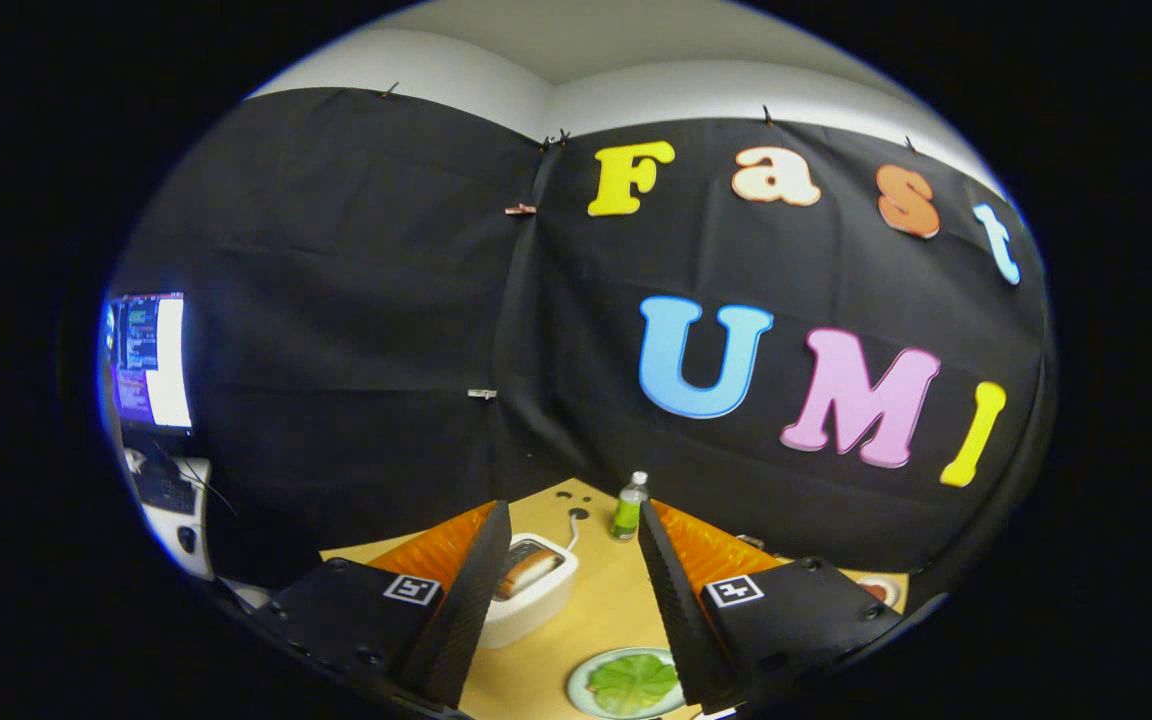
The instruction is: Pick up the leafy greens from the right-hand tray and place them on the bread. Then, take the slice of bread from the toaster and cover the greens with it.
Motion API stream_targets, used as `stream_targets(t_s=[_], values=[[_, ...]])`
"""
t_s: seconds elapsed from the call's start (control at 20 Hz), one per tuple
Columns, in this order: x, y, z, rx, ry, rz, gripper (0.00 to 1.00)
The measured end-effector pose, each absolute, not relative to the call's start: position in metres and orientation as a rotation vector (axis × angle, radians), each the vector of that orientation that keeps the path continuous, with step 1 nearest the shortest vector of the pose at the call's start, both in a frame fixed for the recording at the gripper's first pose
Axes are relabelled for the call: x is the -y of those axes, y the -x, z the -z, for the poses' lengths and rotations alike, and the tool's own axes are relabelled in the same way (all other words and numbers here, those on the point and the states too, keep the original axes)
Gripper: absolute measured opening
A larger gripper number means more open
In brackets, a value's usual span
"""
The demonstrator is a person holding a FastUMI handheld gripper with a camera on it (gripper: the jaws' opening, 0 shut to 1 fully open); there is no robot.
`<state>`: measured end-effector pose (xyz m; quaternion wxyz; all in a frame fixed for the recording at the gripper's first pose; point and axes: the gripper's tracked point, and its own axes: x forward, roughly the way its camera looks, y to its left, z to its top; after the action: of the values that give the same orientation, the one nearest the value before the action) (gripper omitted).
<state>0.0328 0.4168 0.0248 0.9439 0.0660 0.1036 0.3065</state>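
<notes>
gripper view: the scene is looked down on from high above the counter [596, 590], with the two fingers spread at the near side.
jaws: the gripper [564, 590] is released, its jaws held wide apart and nothing pressed between them.
step in hand: judged to be the first one, the approach to the greens; nothing is carried.
leafy greens [633, 683]: laid flat on a pale plate [576, 690], near, between the fingers and close to the right one, partly hidden by it.
toaster [536, 590]: white, set just beside the left finger and farther off than the plate; a browned slice of bread [528, 570] is seen in its slot.
bottle [628, 506]: stood upright at the far side of the counter, near the cloth wall.
base bread: cannot be told from this height.
next move: a descent toward the plate is called for, the jaws kept open and centred over the leaves before closing.
</notes>
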Motion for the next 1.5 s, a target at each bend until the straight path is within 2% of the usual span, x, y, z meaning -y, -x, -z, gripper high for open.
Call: stream_targets(t_s=[0.25, 0.65, 0.9, 1.05, 1.15, 1.25, 1.3, 1.5], values=[[-0.488, -0.070, 0.038, -0.412, -0.191, -0.638, 0.81], [-0.544, -0.110, 0.162, -0.676, -0.091, -0.517, 0.81], [-0.556, -0.129, 0.203, -0.787, -0.136, -0.447, 0.81], [-0.556, -0.132, 0.217, -0.814, -0.135, -0.423, 0.67], [-0.563, -0.129, 0.225, -0.850, -0.162, -0.437, 0.46], [-0.566, -0.127, 0.223, -0.882, -0.231, -0.416, 0.20], [-0.566, -0.126, 0.221, -0.896, -0.248, -0.408, 0.14], [-0.560, -0.130, 0.191, -0.811, -0.299, -0.414, 0.09]])
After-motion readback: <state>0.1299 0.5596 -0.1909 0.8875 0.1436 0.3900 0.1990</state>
